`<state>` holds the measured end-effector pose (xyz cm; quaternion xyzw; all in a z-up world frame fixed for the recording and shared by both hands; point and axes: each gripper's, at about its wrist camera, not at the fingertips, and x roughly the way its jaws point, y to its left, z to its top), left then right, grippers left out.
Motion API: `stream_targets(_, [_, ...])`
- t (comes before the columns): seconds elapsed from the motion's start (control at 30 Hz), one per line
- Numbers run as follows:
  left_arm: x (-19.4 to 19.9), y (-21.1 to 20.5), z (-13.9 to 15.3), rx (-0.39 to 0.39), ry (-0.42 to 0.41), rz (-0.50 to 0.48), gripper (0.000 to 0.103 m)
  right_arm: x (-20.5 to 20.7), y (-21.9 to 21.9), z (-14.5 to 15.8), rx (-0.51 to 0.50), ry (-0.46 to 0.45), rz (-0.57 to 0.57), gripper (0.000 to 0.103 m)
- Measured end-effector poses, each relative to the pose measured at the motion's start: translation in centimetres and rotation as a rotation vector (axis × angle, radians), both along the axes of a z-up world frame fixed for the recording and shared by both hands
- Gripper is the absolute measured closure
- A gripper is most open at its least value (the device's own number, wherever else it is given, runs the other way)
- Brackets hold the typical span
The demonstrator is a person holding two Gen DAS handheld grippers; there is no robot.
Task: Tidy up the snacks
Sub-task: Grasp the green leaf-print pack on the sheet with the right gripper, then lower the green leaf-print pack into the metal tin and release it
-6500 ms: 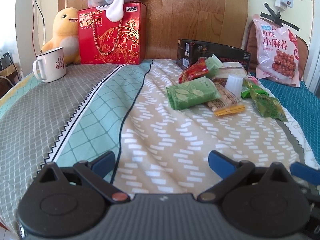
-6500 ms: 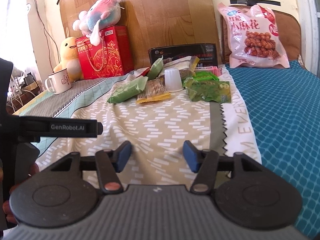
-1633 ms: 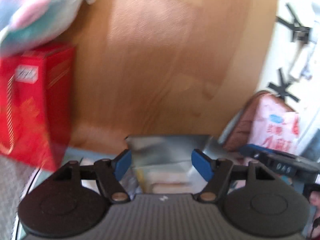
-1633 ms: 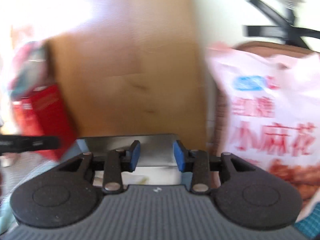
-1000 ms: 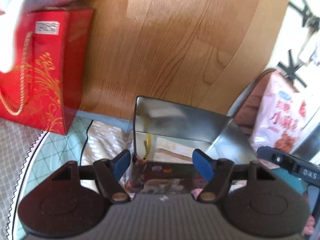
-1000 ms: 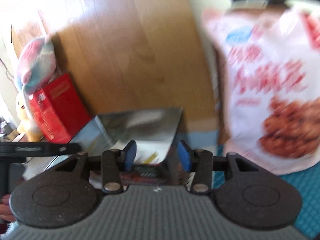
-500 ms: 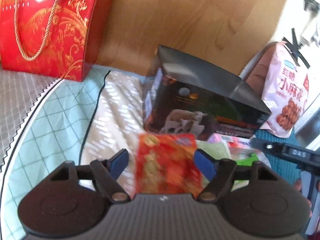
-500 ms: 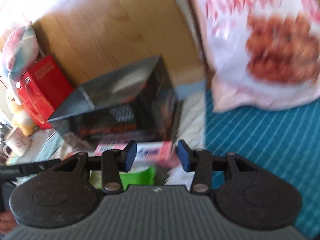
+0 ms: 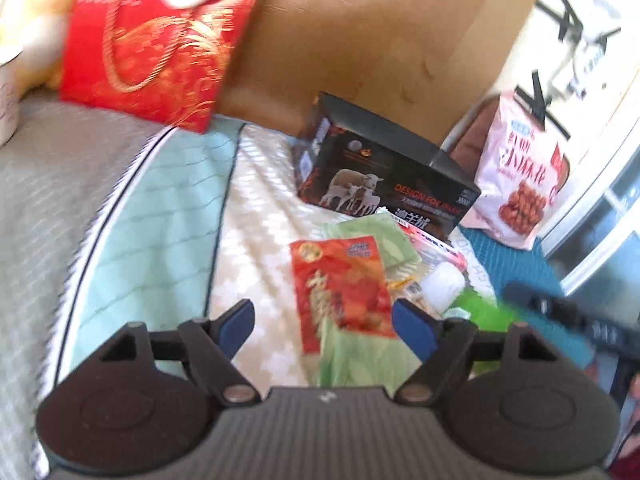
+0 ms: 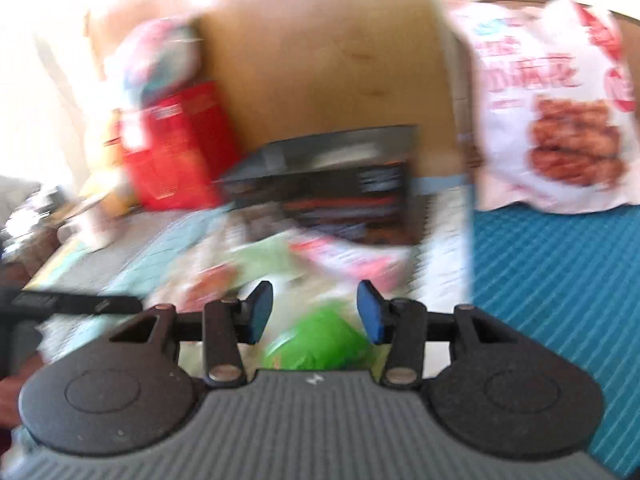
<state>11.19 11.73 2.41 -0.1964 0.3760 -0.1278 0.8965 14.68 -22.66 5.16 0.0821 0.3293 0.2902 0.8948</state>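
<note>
Between the left gripper's (image 9: 322, 322) matt blue pads lies a glossy red plastic-film snack packet (image 9: 340, 286). Beyond it, a black box (image 9: 384, 176), seemingly printed cardboard with a slight sheen, rests on soft woven bedcloth (image 9: 160, 208) before a smooth wood-grain headboard (image 9: 360, 40)

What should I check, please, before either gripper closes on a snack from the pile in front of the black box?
1. Left gripper open: ok.
2. Red snack packet between the left fingers: ok, roughly centred.
3. Packet free of other items: not ok, it lies across a green packet.
4. Right gripper open: ok.
5. Bright green packet below the right gripper: ok, though blurred.
6. Black box open to receive snacks: cannot tell.
</note>
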Motion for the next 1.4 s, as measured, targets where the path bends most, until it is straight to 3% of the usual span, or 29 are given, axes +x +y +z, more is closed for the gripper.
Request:
stream_targets(0.07, [-1.1,0.5,-0.1,-0.040,0.007,0.007,0.025,-1.9,0.6,0.0,0.005,-0.004,0.029,0.054])
stream_targets(0.13, [-1.8,0.8,-0.3,-0.067,0.016,-0.002,0.025,-3.7,1.9,0.1,-0.032,-0.076,0.058,0.054])
stream_targets(0.23, [-2.1,0.2,-0.9,-0.059,0.041,-0.012,0.029,-4.7,3.8,-0.7,-0.023,-0.038,0.152,0.054])
stream_targets(0.33, [-2.4,-0.2,-1.4,-0.059,0.051,-0.027,0.040,-5.5,6.5,-2.2,-0.109,-0.030,0.214,0.054])
stream_targets(0.43, [-2.6,-0.8,-1.6,-0.048,0.060,-0.044,0.062,-5.9,8.5,-3.6,-0.160,-0.022,0.237,0.056])
stream_targets(0.47, [-2.7,-1.1,-1.7,-0.040,0.060,-0.051,0.068,-6.2,9.0,-3.8,-0.165,-0.040,0.238,0.060])
stream_targets(0.53, [-3.2,-1.6,-1.6,-0.014,0.053,-0.060,0.070,-6.6,10.1,-3.9,-0.212,-0.086,0.236,0.075])
stream_targets(0.57, [-3.5,-1.8,-1.5,-0.007,0.050,-0.065,0.071,-6.6,10.4,-3.9,-0.223,-0.093,0.226,0.080])
stream_targets(0.63, [-4.3,-2.1,-1.2,0.008,0.039,-0.074,0.071,-6.8,10.3,-3.7,-0.207,-0.079,0.210,0.082])
stream_targets(0.8, [-6.6,-3.1,-1.0,-0.058,0.049,-0.153,0.071,-10.7,8.5,-3.1,-0.228,-0.143,0.198,0.082])
stream_targets(1.03, [-8.2,-8.9,-2.0,-0.060,0.075,-0.314,0.066,-13.9,3.4,-3.5,-0.251,-0.119,0.084,0.081])
stream_targets(1.13, [-8.4,-10.8,-1.8,-0.006,0.057,-0.341,0.057,-14.1,1.7,-3.7,-0.233,-0.101,0.040,0.079])
stream_targets(1.23, [-8.6,-10.8,-1.2,0.008,0.044,-0.335,0.047,-14.5,0.8,-3.7,-0.227,-0.118,0.021,0.065])
stream_targets(1.4, [-7.9,-10.3,-0.9,0.044,0.060,-0.285,0.053,-14.8,1.1,-4.4,-0.263,-0.156,0.078,0.060])
